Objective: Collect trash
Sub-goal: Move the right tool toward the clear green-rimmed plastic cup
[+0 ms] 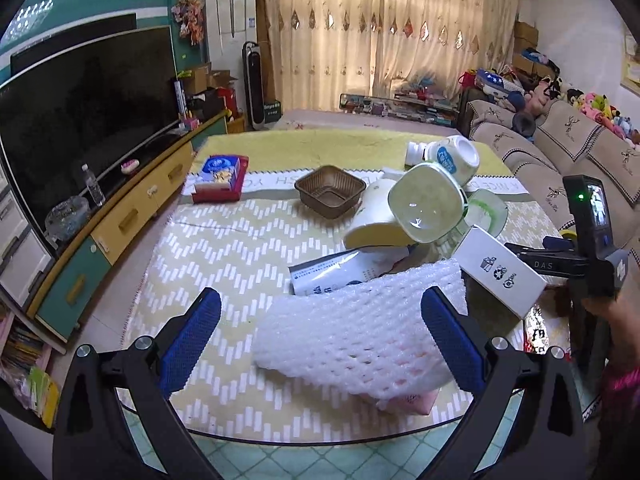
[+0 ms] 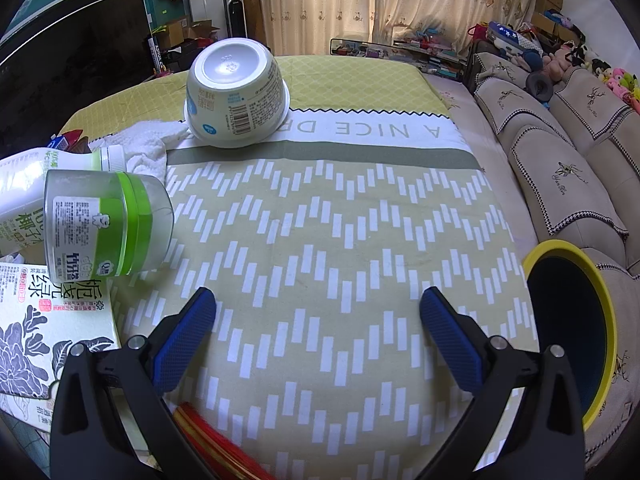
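Table [image 2: 360,216], yellow-green chevron cloth: white foam net [image 1: 356,332]; brown plastic tray [image 1: 330,190]; red-edged snack box [image 1: 219,178]; upturned white cup [image 2: 236,92]; toppled clear green-banded jar [image 2: 108,224]; white cardboard box [image 1: 500,270]; crumpled white tissue [image 2: 148,144]

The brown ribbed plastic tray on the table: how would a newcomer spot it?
Start at the table's yellow-green zigzag cloth in the left wrist view. Beside the red and blue tissue box sits the brown ribbed plastic tray, square, open-topped, empty, and the only brown item.
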Motion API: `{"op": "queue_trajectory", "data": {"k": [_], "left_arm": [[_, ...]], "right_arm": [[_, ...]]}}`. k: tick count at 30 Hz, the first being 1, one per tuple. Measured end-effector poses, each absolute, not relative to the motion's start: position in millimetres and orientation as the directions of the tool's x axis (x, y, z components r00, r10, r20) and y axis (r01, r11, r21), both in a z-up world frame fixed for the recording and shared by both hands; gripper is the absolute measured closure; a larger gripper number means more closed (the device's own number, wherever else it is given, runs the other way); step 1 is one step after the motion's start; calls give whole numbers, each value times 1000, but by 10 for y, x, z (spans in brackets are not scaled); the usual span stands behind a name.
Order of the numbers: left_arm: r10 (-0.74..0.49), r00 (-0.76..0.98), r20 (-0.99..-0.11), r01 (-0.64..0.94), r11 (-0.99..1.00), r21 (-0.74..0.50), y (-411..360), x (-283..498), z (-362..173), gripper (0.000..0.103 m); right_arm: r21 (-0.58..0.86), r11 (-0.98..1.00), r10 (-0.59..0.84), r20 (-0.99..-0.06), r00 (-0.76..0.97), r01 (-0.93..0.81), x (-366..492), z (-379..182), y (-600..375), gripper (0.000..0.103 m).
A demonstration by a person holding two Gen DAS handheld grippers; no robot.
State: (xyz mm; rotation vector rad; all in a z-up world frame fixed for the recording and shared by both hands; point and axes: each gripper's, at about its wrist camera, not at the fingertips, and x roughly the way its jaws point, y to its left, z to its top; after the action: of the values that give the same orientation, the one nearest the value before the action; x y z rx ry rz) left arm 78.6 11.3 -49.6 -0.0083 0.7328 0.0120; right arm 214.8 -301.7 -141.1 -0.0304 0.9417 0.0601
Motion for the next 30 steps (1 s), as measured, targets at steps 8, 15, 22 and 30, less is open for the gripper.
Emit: {"op": "queue_trajectory", "data": {"k": [8,15,22,30], "left_arm": [[-9,755,-655,-12,1000,-27,113,749,-392,4],[-18,780,-625,-13,999,-44,92,587,-208,4],[-34,783,-622,-3,998,-59,11,348,-125,4],[-43,803,-595,5,998,-65,-60,74,-29,4]], "right_arm": [[-101,995,-65,-764,642,-19,1909,-1142,-3212,6],[24,997,70,-668,741,-72,1087,-438,-3436,6],[91,995,97,-621,778,-51,232,-147,-3581,6],[98,995,61,-568,820,-6,-118,12,-3585,6]]}}
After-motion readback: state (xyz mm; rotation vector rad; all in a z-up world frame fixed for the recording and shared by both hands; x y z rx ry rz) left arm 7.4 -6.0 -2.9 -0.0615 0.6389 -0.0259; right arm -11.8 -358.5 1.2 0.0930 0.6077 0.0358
